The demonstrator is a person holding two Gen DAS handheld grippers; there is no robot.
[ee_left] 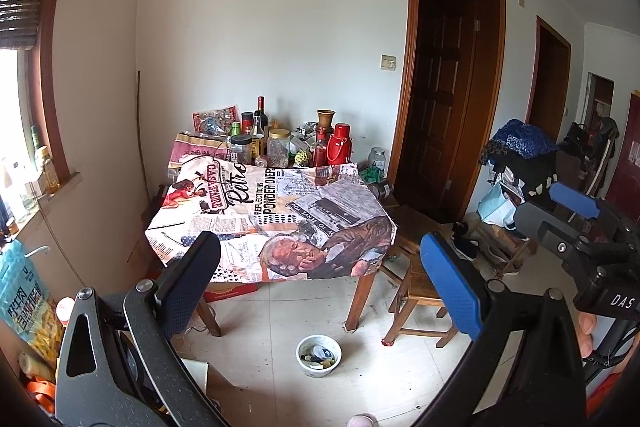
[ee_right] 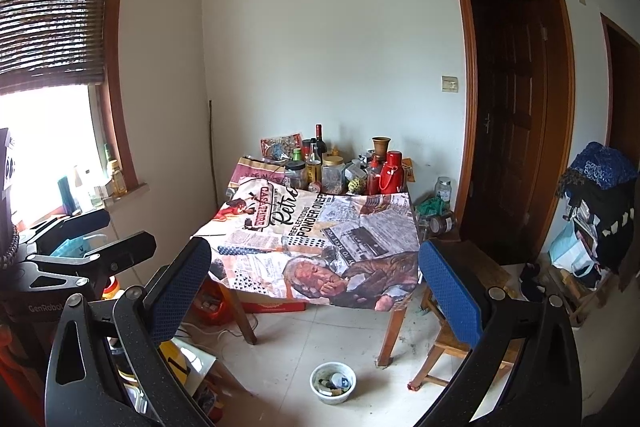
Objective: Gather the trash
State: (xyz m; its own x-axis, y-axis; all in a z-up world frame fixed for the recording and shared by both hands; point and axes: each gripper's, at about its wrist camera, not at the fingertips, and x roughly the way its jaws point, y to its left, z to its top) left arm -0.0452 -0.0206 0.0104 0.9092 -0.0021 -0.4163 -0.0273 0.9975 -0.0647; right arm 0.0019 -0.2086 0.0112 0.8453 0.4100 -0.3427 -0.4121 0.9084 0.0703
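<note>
A white bowl (ee_left: 319,355) (ee_right: 333,383) with small scraps in it sits on the tiled floor by the table's front right leg. The table (ee_left: 276,223) (ee_right: 320,251) wears a newspaper-print cloth, and its front half shows no loose items. My left gripper (ee_left: 320,279) is open and empty, held in the air well short of the table. My right gripper (ee_right: 316,287) is also open and empty, at a similar distance. Each gripper shows at the edge of the other's view: the right gripper (ee_left: 540,207) and the left gripper (ee_right: 120,233).
Bottles, jars and a red flask (ee_left: 339,145) crowd the table's back edge. A wooden stool (ee_left: 416,291) (ee_right: 452,339) stands right of the table. A snack bag (ee_left: 24,299) and clutter lie at the left. Clothes and bags (ee_right: 596,211) pile up beside the dark doors.
</note>
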